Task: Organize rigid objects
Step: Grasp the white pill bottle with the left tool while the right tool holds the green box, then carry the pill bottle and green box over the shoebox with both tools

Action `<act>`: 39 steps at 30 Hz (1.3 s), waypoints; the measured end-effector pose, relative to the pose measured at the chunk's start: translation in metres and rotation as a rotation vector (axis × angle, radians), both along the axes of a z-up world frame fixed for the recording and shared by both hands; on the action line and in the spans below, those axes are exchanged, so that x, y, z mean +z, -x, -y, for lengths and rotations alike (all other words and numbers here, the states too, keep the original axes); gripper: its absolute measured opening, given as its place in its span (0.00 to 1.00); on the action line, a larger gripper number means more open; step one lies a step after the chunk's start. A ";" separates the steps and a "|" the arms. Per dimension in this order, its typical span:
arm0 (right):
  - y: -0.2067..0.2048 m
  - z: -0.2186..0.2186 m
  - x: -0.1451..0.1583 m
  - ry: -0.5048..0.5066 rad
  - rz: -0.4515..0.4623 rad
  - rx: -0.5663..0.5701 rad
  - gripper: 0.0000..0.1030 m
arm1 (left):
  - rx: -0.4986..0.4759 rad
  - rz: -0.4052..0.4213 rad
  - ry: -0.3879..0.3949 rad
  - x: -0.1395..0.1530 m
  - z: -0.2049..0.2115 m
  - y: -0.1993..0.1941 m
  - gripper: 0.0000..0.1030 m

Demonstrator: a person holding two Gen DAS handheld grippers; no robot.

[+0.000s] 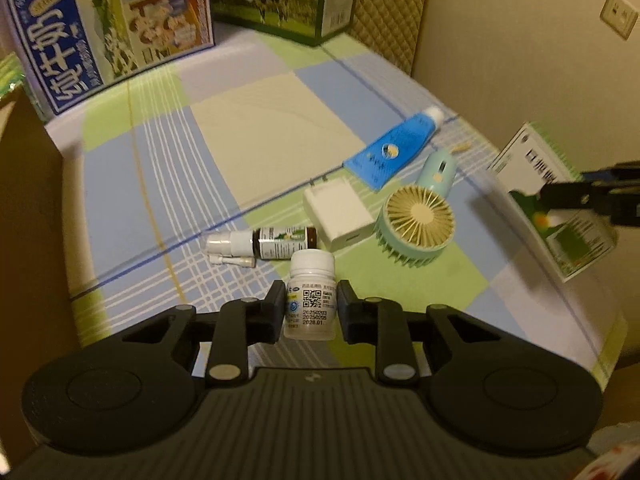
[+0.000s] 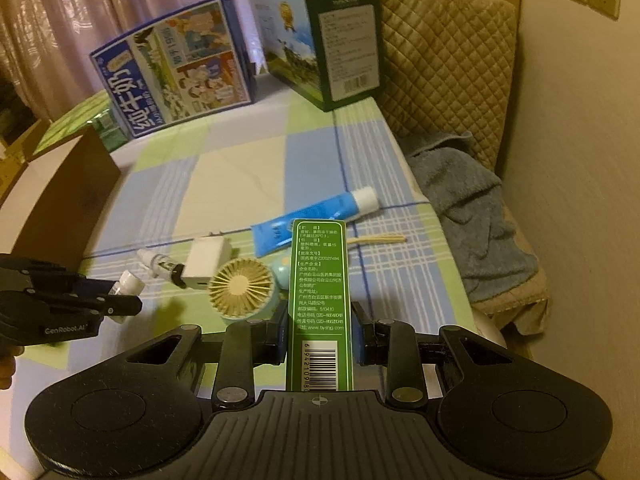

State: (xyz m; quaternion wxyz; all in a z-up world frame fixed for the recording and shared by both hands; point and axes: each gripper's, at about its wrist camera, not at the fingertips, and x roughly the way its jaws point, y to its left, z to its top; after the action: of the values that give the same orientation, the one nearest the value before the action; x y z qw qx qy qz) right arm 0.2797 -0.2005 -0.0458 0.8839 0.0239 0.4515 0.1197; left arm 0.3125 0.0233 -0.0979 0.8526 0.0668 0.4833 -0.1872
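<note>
White plastic pill bottle sits clamped upright in the left hand-held gripper, while the right hand-held gripper grips a green medicine box above the checked bench. Beyond lie a spray bottle, white charger, mint fan and blue tube; 2 milk cartons stand farthest.

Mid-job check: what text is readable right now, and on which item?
"20250203", "20250205", "2028.01.": white bottle in the left gripper.
"www.bysng.com", "510410": green box in the right gripper.
"GenRobot.AI": left gripper body, right wrist view.
"纯牛奶": blue milk carton.
Spray bottle, blue tube, second carton: too small or blurred.
</note>
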 end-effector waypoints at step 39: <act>0.016 -0.343 0.057 -0.200 0.058 0.521 0.26 | 0.406 0.233 -0.037 0.117 -0.267 0.070 0.22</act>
State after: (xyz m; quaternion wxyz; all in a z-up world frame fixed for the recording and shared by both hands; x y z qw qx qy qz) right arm 0.2640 0.1428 0.0116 0.8290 -0.0094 0.4029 0.3877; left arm 0.2425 0.2902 0.0188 0.9215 0.0050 0.3883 0.0060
